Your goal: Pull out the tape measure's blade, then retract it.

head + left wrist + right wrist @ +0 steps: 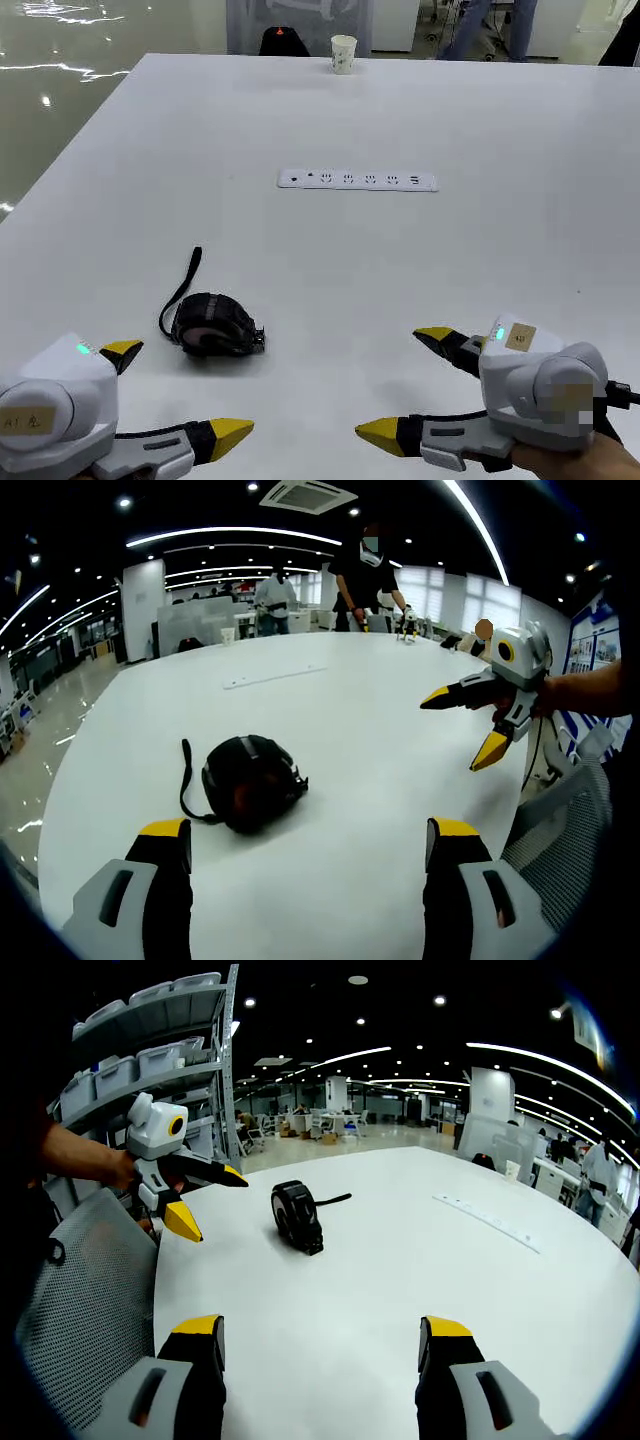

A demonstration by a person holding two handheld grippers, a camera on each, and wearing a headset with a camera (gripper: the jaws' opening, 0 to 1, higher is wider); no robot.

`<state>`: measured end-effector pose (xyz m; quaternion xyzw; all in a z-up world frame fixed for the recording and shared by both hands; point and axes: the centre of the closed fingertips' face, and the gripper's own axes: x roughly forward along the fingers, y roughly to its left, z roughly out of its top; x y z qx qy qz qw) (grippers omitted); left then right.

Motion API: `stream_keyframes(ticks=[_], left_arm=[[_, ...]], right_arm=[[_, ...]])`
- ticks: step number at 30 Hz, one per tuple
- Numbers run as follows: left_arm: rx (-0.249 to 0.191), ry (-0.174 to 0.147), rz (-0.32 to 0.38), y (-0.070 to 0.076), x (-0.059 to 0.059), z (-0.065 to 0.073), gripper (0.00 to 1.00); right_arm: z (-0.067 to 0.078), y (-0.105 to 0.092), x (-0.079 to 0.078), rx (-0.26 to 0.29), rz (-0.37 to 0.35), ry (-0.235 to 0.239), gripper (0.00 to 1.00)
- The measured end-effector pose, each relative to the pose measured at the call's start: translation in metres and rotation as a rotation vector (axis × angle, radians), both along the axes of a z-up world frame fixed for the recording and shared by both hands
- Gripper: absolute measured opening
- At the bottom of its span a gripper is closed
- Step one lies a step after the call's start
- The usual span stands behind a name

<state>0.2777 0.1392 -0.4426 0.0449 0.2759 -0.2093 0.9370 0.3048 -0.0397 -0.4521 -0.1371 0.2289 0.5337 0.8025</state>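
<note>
A black tape measure (212, 325) with a black wrist strap (183, 288) lies on the white table (340, 120), blade fully inside. My left gripper (176, 388) stands open at the bottom left, just in front of the tape measure (252, 780) and apart from it. My right gripper (408, 382) is open at the bottom right, some way to the right of the tape measure (298, 1216). Nothing is between either pair of yellow-tipped fingers. In the left gripper view the right gripper (463, 725) comes in from the right; in the right gripper view the left gripper (213, 1201) comes in from the left.
A white power strip (357, 180) lies in the middle of the table. A paper cup (343, 54) stands at the far edge. A mesh chair (90, 1280) is at the near edge. People stand beyond the table (368, 575).
</note>
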Motion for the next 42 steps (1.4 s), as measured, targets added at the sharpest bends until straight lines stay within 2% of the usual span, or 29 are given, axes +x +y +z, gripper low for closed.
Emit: stream_keyframes(ticks=[8, 21, 32, 42], left_arm=[[-0.025, -0.027, -0.032, -0.002, -0.007, 0.006, 0.99], [-0.061, -0.035, -0.048, -0.004, -0.014, 0.010, 0.99], [-0.076, -0.038, -0.056, -0.005, -0.017, 0.013, 0.99], [-0.080, -0.037, -0.070, -0.005, -0.021, 0.014, 0.99]], right_arm=[[0.002, -0.006, -0.009, 0.039, -0.032, 0.011, 0.87], [0.005, -0.019, -0.017, 0.063, -0.056, -0.008, 0.99], [0.003, -0.027, -0.021, 0.063, -0.067, -0.005, 0.99], [0.006, -0.029, -0.021, 0.072, -0.072, -0.010, 0.99]])
